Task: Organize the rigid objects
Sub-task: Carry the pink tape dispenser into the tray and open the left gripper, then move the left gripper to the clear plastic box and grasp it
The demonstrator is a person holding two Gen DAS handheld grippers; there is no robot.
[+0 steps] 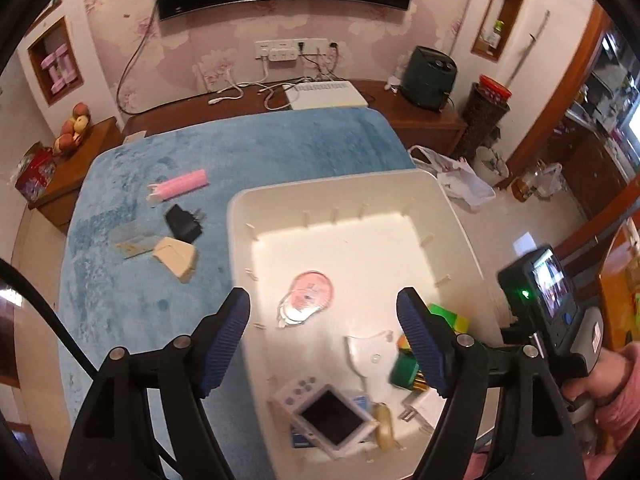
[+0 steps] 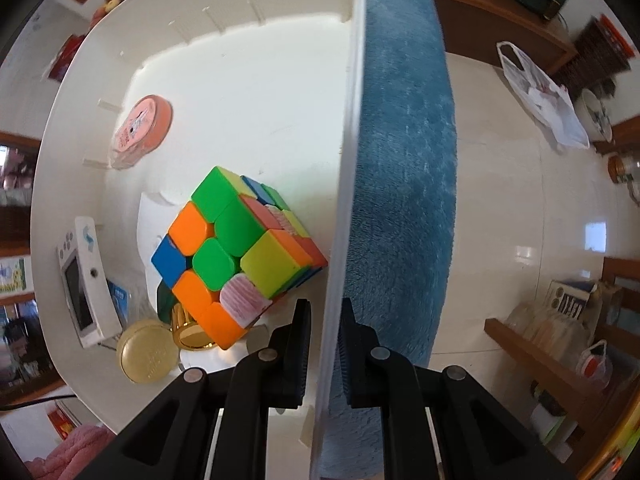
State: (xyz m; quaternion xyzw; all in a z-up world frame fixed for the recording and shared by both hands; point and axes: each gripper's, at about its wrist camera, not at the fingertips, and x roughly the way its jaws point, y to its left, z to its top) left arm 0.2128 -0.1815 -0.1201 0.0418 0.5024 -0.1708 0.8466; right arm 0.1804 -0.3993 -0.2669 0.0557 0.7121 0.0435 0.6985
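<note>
The right gripper (image 2: 324, 320) is clamped on the near wall of the white bin (image 2: 340, 200), one finger inside and one outside. The left gripper (image 1: 324, 336) hangs over the bin with its jaws spread wide and nothing between them.

Inside the bin, nearest, lie a white handheld device with a dark screen (image 1: 330, 416), a round gold tin (image 2: 146, 354) and a white plug adapter (image 1: 420, 406). Just beyond sit a multicoloured puzzle cube (image 2: 236, 248) against the gripped wall, a white curved plastic piece (image 1: 370, 356), and farther in a round pink case (image 1: 308, 294).

Outside, on the blue blanket (image 1: 280, 148), a beige box (image 1: 176, 258), a black charger (image 1: 184, 222) and a pink tube (image 1: 180, 184) lie left of the bin.
</note>
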